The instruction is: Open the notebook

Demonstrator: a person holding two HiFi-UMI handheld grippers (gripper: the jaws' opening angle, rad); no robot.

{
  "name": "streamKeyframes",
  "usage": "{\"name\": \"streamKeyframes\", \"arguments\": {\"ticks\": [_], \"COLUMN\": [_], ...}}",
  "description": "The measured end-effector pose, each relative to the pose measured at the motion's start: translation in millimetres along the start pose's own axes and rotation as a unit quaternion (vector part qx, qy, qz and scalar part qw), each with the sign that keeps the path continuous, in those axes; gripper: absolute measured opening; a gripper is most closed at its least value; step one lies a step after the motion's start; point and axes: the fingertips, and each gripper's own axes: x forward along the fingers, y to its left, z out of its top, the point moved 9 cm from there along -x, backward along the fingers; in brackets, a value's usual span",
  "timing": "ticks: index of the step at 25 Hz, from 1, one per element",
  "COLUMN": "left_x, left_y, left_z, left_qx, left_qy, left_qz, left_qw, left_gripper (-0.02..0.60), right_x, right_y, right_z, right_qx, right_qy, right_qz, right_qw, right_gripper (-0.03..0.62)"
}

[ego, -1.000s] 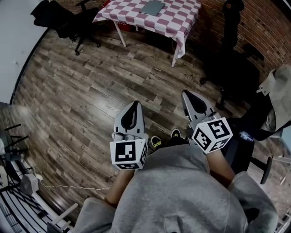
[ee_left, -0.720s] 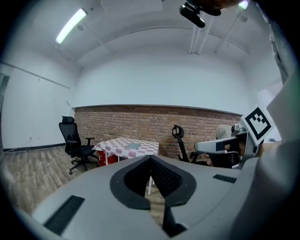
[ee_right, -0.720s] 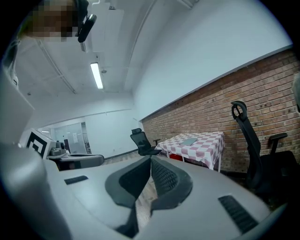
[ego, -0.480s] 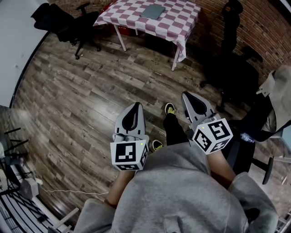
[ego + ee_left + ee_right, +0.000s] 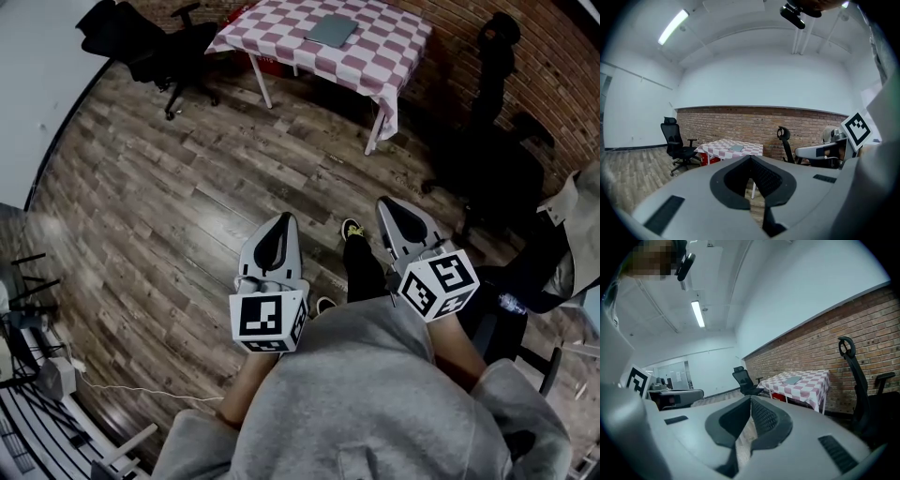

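Note:
A grey notebook (image 5: 331,31) lies shut on a table with a red-and-white checked cloth (image 5: 375,58) at the far side of the room. It also shows small in the left gripper view, notebook (image 5: 737,148), and in the right gripper view, notebook (image 5: 792,380). My left gripper (image 5: 282,218) and right gripper (image 5: 382,204) are held side by side in front of the person's grey sweater, well short of the table. Both point toward it. The jaws of each are shut with nothing between them.
Wooden plank floor (image 5: 178,197) lies between me and the table. A black office chair (image 5: 150,47) stands left of the table, and more dark chairs (image 5: 487,159) stand at its right by the brick wall. The person's shoe (image 5: 352,228) shows between the grippers. Wire racks (image 5: 28,375) stand at lower left.
The table with the notebook has slid lower and to the right in the head view as I walk closer. One leg has stepped forward between the grippers. Both stay shut.

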Motion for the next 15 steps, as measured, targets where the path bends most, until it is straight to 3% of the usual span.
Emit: {"name": "streamKeyframes", "arguments": {"ticks": [15], "left_x": [111.2], "left_y": [28.2], "left_z": [11.6], "left_qx": [0.007], "left_qy": [0.032], "left_qz": [-0.004], "left_qw": [0.9995], "left_gripper": [0.011], "right_x": [80.4], "right_y": [-79.3], "right_z": [11.9], "right_qx": [0.025], "right_qy": [0.034], "right_qz": [-0.01], "right_qw": [0.999], "right_gripper": [0.026]}}
